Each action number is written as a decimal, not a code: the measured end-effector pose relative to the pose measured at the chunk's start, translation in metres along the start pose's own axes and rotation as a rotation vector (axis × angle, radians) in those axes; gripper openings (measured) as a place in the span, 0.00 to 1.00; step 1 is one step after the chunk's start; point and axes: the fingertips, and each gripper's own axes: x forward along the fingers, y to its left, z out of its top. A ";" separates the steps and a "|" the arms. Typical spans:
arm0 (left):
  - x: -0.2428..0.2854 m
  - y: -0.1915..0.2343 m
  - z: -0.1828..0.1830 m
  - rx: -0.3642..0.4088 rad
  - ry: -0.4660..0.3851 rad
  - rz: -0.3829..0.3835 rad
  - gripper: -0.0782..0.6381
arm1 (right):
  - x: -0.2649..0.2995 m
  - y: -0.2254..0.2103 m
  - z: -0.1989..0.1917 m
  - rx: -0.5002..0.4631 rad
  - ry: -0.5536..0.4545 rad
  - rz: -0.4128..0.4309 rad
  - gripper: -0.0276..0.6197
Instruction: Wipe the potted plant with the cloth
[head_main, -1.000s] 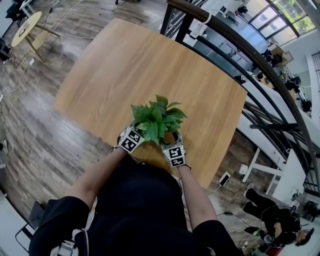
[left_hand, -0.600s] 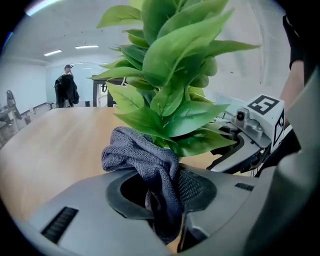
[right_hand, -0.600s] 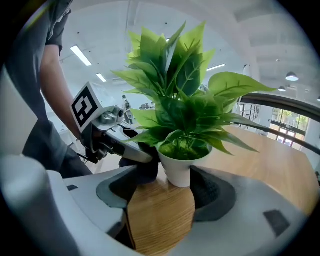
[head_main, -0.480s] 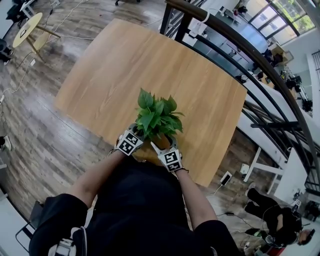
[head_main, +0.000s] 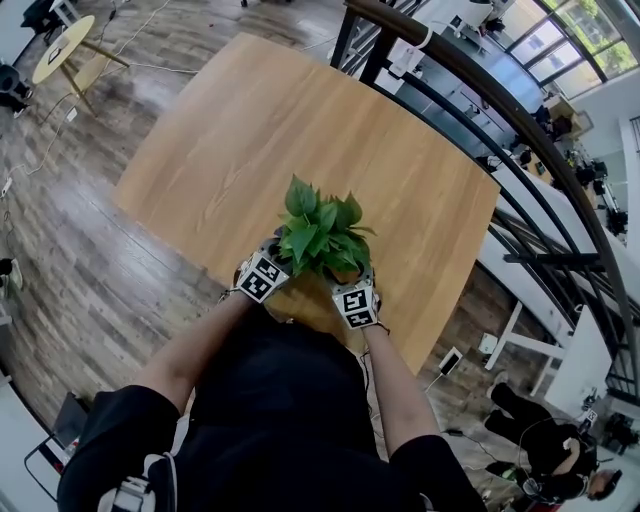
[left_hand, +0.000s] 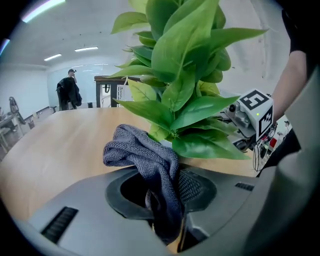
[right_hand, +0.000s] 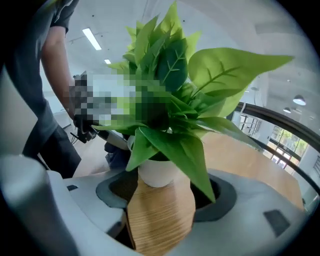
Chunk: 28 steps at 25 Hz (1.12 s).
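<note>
The potted plant (head_main: 322, 238) has broad green leaves and a pot (right_hand: 159, 210) that is wood-coloured below and white at the top. It sits between my two grippers over the near edge of the wooden table (head_main: 250, 130). My right gripper (right_hand: 160, 202) is shut on the pot's body. Just left of the plant, my left gripper (left_hand: 167, 200) is shut on a crumpled grey cloth (left_hand: 147, 160). The cloth's free end lies against the lowest leaves (left_hand: 185, 75). In the head view the foliage hides the pot and the cloth.
The table's near edge runs just under the grippers, with wood-plank floor (head_main: 70, 290) below and to the left. A dark railing (head_main: 520, 130) crosses behind the table at the right. A person (left_hand: 69, 90) stands far off beyond the table.
The plant's foliage has swung and turned between the grippers, from spread low to standing more upright. The right gripper has shifted slightly to the right. Both grips are unchanged.
</note>
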 end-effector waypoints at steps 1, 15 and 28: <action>0.002 0.000 0.000 0.008 0.002 -0.008 0.31 | 0.003 0.001 0.003 -0.024 0.001 0.017 0.52; -0.008 -0.026 -0.011 0.017 0.032 -0.076 0.31 | -0.001 0.024 0.007 0.071 0.005 -0.043 0.51; -0.011 -0.041 -0.021 -0.050 0.031 -0.037 0.31 | -0.014 0.047 0.001 0.089 -0.028 -0.017 0.51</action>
